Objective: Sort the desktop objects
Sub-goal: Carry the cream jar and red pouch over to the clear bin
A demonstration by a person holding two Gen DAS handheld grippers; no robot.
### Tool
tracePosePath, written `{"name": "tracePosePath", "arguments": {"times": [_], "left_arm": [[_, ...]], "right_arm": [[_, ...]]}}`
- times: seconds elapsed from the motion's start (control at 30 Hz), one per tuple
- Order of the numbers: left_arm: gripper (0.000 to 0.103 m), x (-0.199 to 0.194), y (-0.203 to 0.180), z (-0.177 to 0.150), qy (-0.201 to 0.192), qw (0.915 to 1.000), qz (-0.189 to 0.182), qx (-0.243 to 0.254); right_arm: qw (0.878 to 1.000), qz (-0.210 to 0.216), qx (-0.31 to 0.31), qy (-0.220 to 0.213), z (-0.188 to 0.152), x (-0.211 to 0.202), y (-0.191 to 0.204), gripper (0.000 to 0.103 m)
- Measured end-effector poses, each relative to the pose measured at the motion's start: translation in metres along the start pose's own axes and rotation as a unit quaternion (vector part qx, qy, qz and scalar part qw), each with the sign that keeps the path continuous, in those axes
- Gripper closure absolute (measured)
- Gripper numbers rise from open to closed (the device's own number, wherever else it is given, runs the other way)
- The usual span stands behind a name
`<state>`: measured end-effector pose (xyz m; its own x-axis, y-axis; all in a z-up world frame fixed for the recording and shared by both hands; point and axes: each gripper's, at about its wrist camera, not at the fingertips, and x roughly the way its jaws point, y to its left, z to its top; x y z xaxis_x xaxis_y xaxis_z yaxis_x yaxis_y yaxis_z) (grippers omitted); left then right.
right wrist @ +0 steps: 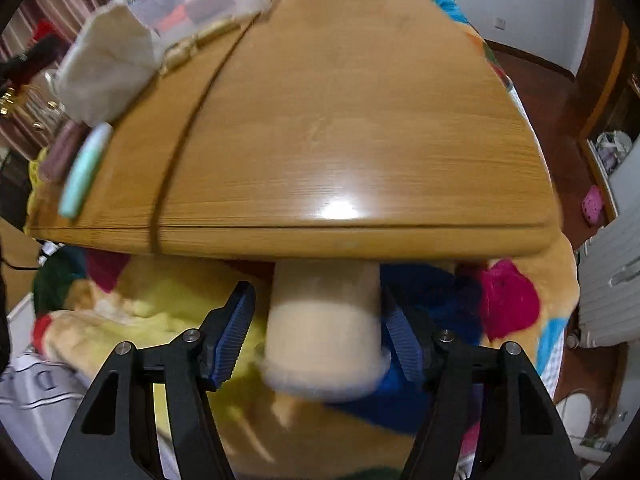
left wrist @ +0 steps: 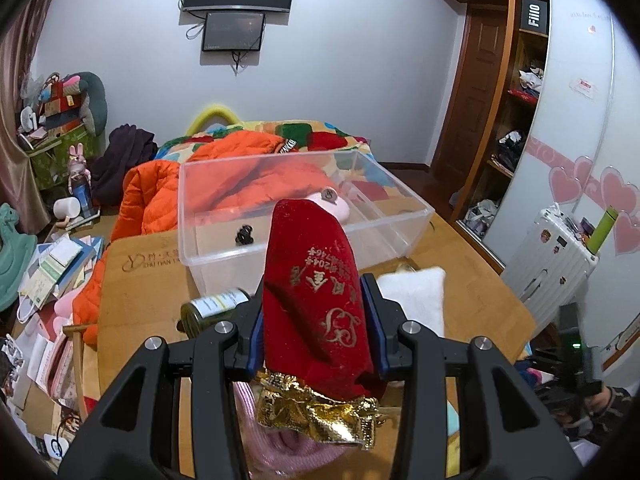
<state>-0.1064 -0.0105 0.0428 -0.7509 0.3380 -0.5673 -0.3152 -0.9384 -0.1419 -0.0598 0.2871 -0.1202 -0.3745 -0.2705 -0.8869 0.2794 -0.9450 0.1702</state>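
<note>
My left gripper (left wrist: 316,320) is shut on a red velvet pouch (left wrist: 316,292) with gold print and a gold-foil mouth, held up above the wooden table (left wrist: 144,280), in front of a clear plastic bin (left wrist: 296,208). The bin holds a pink oval case (left wrist: 340,204) and a small black clip (left wrist: 244,235). My right gripper (right wrist: 320,320) is low, before the table's near edge (right wrist: 320,240). A cream paper cup (right wrist: 324,332) sits between its blue pads (right wrist: 236,332); the left pad stands apart from it, so the jaws look open. The image is blurred.
On the table lie a white folded cloth (left wrist: 416,296), a dark green bottle on its side (left wrist: 212,308) and pink knitwear (left wrist: 280,440). In the right wrist view the cloth (right wrist: 104,64), a mint case (right wrist: 84,172) and a mauve tube (right wrist: 60,152) sit at the left. A colourful blanket (right wrist: 512,304) lies below.
</note>
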Motion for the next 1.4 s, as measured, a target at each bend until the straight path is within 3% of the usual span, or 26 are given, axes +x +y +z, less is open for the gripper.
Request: {"name": "tracePosePath", "arguments": {"times": [0.03, 0.3, 0.7, 0.87, 1.17, 1.4], "left_arm": [[0.063, -0.001, -0.001, -0.002, 0.002, 1.0000, -0.002, 0.000], [0.063, 0.006, -0.017, -0.026, 0.031, 0.9994, -0.011, 0.011], [0.063, -0.004, -0.023, -0.026, 0.018, 0.9997, -0.014, 0.005], [0.063, -0.009, -0.026, -0.026, 0.011, 0.9998, -0.013, 0.008], [0.063, -0.018, -0.020, -0.016, -0.007, 0.9999, -0.009, 0.000], [0.063, -0.024, -0.008, 0.003, -0.030, 0.9995, 0.003, -0.005]], "right_arm": [[1.000, -0.006, -0.006, 0.004, 0.000, 0.006, 0.001, 0.048], [1.000, -0.015, -0.007, -0.018, -0.012, 0.004, 0.003, 0.049], [0.998, -0.011, -0.004, -0.067, -0.044, -0.064, 0.013, 0.049], [0.995, -0.005, -0.021, -0.099, -0.040, -0.097, 0.021, 0.049], [0.981, -0.030, -0.092, -0.170, 0.014, -0.130, 0.045, 0.049], [0.968, -0.014, -0.129, -0.216, 0.073, -0.136, 0.067, 0.049]]}}
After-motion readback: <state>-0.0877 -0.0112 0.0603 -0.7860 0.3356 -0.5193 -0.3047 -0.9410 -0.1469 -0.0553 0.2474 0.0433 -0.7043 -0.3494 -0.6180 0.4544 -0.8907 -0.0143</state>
